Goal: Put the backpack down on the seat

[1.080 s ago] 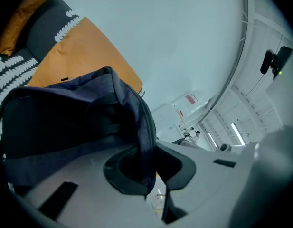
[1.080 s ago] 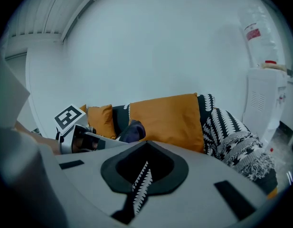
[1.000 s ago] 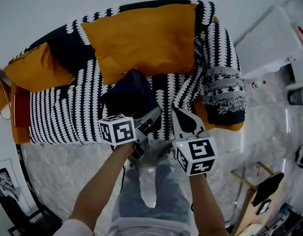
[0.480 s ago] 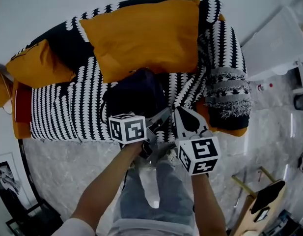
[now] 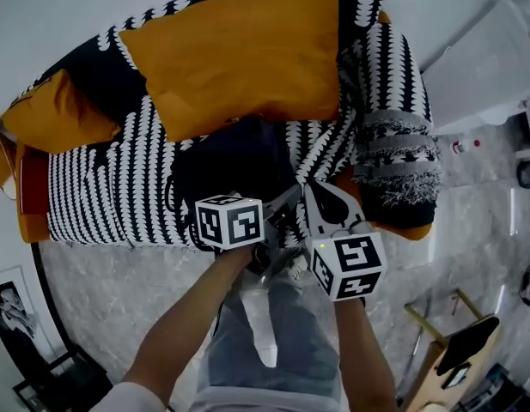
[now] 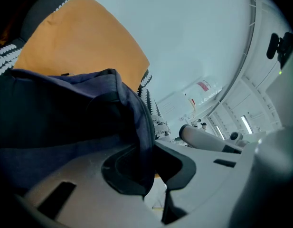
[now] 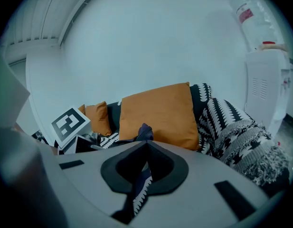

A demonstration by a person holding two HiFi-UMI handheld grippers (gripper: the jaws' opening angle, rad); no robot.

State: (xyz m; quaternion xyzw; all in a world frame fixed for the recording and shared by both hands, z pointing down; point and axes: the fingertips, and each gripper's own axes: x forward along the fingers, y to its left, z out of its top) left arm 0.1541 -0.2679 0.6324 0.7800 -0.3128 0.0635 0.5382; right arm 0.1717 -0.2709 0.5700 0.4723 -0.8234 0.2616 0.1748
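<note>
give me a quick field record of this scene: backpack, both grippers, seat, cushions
seat: sofa seat under a black and white patterned cover
backpack: dark blue, over the seat in front of the large orange cushion; contact with the seat unclear
left gripper: jaws closed on backpack fabric
right gripper: jaws closed on a fold of the backpack
small orange cushion: at the sofa's left end in the head view

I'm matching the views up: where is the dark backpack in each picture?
Head view: backpack at centre, below the large orange cushion.
Left gripper view: backpack fills the left; cushion behind.
Right gripper view: backpack a small dark peak, lower centre, before the cushion.
Shared landmark: the large orange cushion.
</note>
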